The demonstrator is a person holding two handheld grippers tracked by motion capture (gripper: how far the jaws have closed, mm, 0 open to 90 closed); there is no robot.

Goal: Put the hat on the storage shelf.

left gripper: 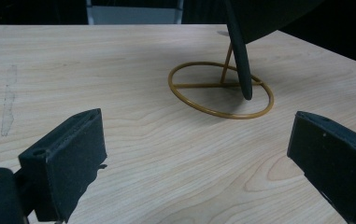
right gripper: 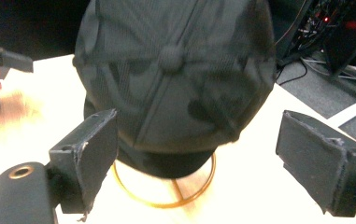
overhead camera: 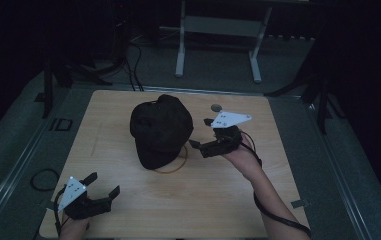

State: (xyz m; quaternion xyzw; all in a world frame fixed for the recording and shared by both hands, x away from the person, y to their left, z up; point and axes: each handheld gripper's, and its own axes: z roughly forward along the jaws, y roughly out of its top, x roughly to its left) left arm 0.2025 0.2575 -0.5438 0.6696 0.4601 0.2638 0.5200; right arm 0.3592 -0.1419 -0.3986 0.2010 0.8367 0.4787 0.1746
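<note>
A black baseball cap [overhead camera: 160,129] sits on a gold wire stand [overhead camera: 174,167] in the middle of the wooden table [overhead camera: 203,195]. In the right gripper view the cap's crown [right gripper: 173,74] with its top button faces me, above the stand's ring base [right gripper: 166,196]. My right gripper [overhead camera: 202,133] is open, just right of the cap, with nothing between its jaws. My left gripper [overhead camera: 105,184] stands open near the table's front left corner, well apart from the cap. In the left gripper view the cap's brim [left gripper: 241,60] hangs over the ring [left gripper: 220,88].
A small grey round mark [overhead camera: 216,107] lies on the table behind the right gripper. A white desk frame [overhead camera: 218,35] stands on the floor beyond the table. A black cable loop [overhead camera: 43,179] lies off the table's left edge.
</note>
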